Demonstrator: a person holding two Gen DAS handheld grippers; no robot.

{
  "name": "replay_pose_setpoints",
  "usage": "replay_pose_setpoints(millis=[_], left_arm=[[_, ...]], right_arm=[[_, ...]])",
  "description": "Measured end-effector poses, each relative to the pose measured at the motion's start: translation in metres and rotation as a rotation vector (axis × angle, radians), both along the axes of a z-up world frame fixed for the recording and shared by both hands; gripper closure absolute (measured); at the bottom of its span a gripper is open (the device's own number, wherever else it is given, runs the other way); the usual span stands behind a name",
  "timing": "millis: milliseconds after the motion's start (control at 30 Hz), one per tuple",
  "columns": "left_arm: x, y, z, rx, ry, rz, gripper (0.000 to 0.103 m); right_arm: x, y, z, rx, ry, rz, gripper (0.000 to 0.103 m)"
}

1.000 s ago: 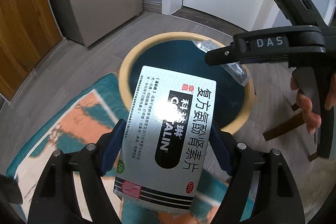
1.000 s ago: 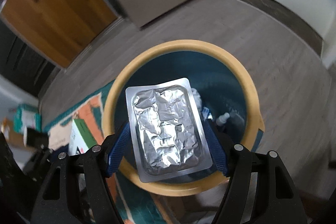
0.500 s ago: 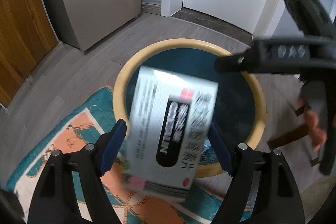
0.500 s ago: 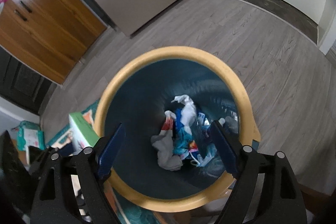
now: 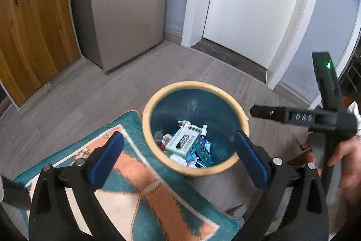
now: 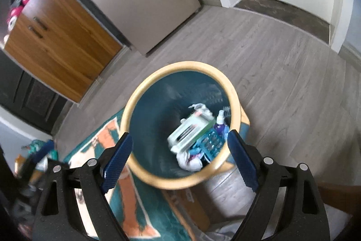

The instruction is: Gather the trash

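Observation:
A round bin with a yellow rim (image 5: 196,84) (image 6: 180,64) and dark teal inside stands on the floor below both grippers. A pale green medicine box (image 5: 183,142) (image 6: 189,132) lies on the trash inside, with a bluish blister pack (image 5: 203,151) (image 6: 211,142) beside it. My left gripper (image 5: 178,136) hangs above the bin's near edge, its jaws opening wide with nothing between them. My right gripper (image 6: 179,136) is also above the bin, jaws opening and empty. In the left wrist view a hand (image 5: 347,157) holds the right tool at the right edge.
A teal and orange rug (image 5: 140,184) (image 6: 126,191) lies against the bin on the near left. A grey fridge (image 5: 126,10), a wooden cabinet (image 5: 33,37) and a white door (image 5: 248,3) line the far side. Grey plank floor (image 6: 282,83) surrounds the bin.
The left gripper let go of the medicine box and the right gripper let go of the foil blister pack; both now lie in the bin. Both grippers rose and their jaws widened.

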State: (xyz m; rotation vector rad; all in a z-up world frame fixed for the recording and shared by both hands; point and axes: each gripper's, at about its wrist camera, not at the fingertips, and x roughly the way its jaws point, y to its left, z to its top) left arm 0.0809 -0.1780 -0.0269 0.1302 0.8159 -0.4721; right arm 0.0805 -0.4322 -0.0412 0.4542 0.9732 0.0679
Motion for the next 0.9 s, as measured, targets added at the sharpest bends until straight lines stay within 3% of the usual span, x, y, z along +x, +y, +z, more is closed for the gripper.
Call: replay_pose_setpoints(millis=[200, 367, 533, 633, 900], left_arm=[[-0.040, 0.018, 0.021, 0.053, -0.037, 0.036, 0.006], [-0.057, 0.019, 0.019, 0.081, -0.063, 0.096, 0.006], [-0.053, 0.013, 0.011, 0.103, -0.068, 0.117, 0.006], [-0.054, 0.013, 0.012, 0.066, -0.062, 0.102, 0.006], [-0.058, 0.006, 0.012, 0.133, -0.140, 0.103, 0.006]], right_arm=[[-0.042, 0.013, 0.023, -0.098, -0.076, 0.038, 0.012], [-0.067, 0.024, 0.033, -0.152, -0.107, 0.035, 0.005], [-0.070, 0.031, 0.038, -0.237, -0.123, 0.000, 0.005], [-0.069, 0.039, 0.037, -0.280, -0.117, 0.017, 0.005], [-0.065, 0.040, 0.029, -0.317, -0.091, 0.032, 0.005]])
